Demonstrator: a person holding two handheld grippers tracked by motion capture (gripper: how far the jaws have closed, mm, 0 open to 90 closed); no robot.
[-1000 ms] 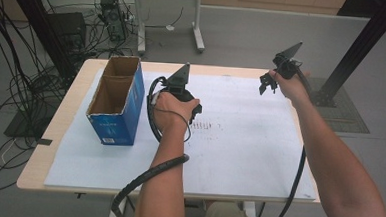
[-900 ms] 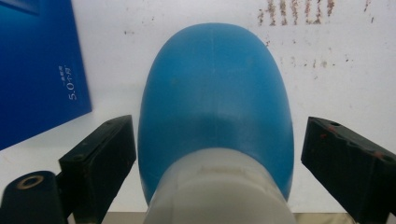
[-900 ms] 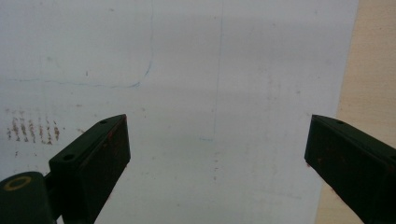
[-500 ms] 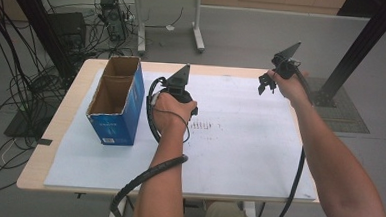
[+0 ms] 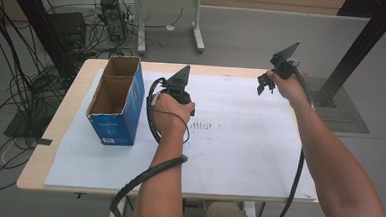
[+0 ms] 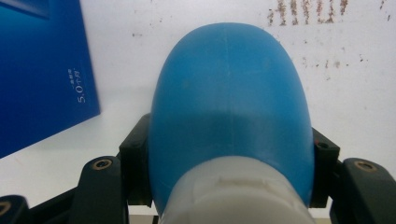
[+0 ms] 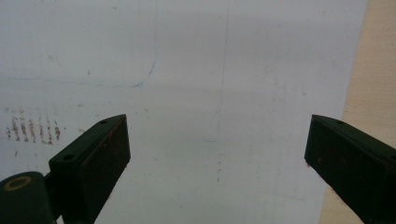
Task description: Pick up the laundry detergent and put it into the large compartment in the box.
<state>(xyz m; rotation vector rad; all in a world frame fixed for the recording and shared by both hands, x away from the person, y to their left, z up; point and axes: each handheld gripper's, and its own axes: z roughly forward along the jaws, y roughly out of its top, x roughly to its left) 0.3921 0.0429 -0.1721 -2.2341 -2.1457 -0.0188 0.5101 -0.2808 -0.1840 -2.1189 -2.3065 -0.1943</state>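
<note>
My left gripper (image 6: 231,156) is shut on a smooth blue rounded object (image 6: 229,93) with a white base; it bulges out between the two black jaws. In the high view the left gripper (image 5: 180,94) sits low over the white sheet (image 5: 239,141), just right of the blue box (image 5: 115,103), with the hand covering what it holds. The box's blue side (image 6: 42,70) appears close by in the left gripper view. My right gripper (image 5: 265,85) is raised above the sheet's far right part. Its jaws stand wide open (image 7: 217,158) with nothing between them.
The blue box is open at the top with a brown cardboard inside. Faint brown marks (image 5: 205,125) stain the sheet's middle. The wooden table edge (image 7: 373,60) runs beside the sheet on the right. A black post (image 5: 356,52) and a tangle of cables (image 5: 27,80) stand off the table.
</note>
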